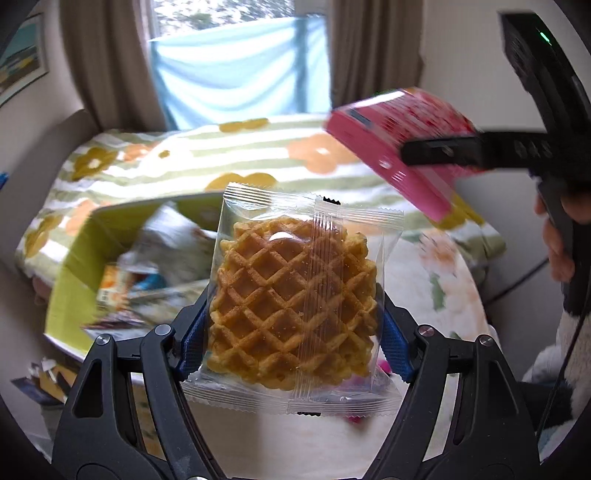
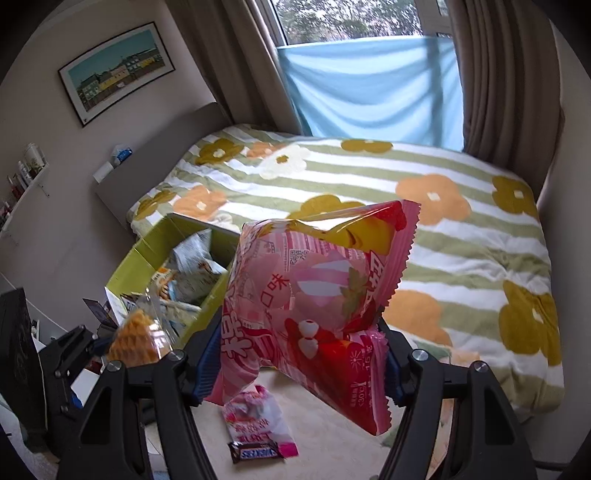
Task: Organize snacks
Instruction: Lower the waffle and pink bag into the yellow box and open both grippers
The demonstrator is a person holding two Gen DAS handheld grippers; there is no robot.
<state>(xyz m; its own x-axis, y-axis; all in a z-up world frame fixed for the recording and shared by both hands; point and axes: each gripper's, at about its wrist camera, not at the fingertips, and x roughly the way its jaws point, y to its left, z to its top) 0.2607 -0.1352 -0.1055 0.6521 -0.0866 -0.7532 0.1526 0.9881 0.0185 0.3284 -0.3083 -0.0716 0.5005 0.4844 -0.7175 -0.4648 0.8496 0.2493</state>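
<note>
Clear plastic wrapping a golden waffle fills my left wrist view, pinched at its sides between the blue pads of my left gripper, jaws part spread, above the green box of snacks. In my right wrist view, my right gripper clamps a pink strawberry snack bag over the flowered bedspread, jaws narrower, a Snickers bar lying below.

I'm looking across a bed that's wearing a green-and-white striped blanket with orange and mustard flowers. Behind the bed, daylight is coming through a window, with a light blue cloth hanging over its lower part. Beige curtains are hanging either side of the window. Left of the bed, a framed picture is hanging on a pale wall, and a shelf below it is holding bottles.
</note>
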